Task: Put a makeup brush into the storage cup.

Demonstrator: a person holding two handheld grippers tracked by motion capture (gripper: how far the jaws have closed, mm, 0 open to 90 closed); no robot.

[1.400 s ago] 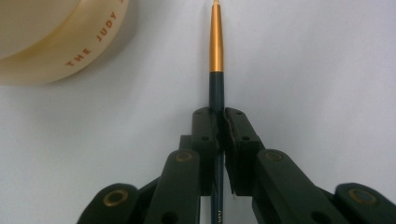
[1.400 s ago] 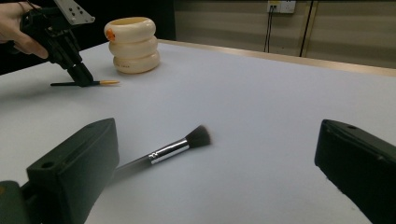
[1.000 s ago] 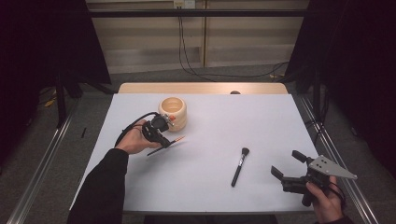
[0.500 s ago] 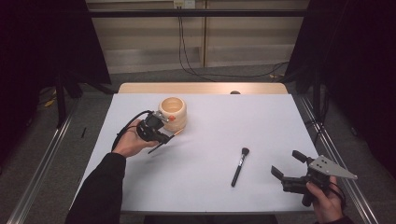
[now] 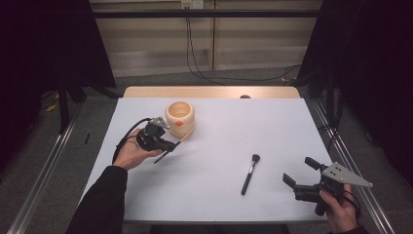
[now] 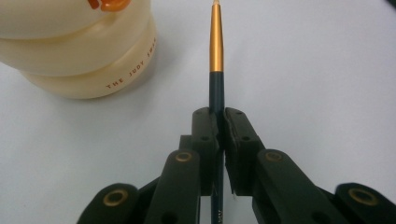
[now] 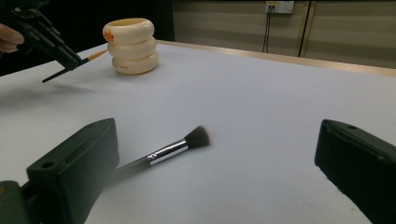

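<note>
1. The left gripper [image 5: 168, 144] is at the left side of the white table [image 5: 272, 122]. Its jaws are squeezed tight on a thin brush [image 6: 216, 70] with a dark handle and a gold band.
2. The thin brush is held up off the table. Its gold end points at the cream pot [image 5: 180, 118] and is just beside the pot's wall.
3. The thin brush looks light, stiff and smooth, so it could slip or turn. The jaws hold it on the dark handle, just behind the gold band. That looks like a good spot, because the tip stays free.
4. The cream pot stands upright with its mouth open. It looks hard and a bit heavy, and a bump could push it.
5. A black brush [image 5: 249, 173] with a fluffy head lies flat near the middle. It is light too. I think the handle is the place to grab, not the soft hairs.
6. The right gripper [image 5: 298, 173] is at the right, with its jaws wide apart and nothing in them.
</note>
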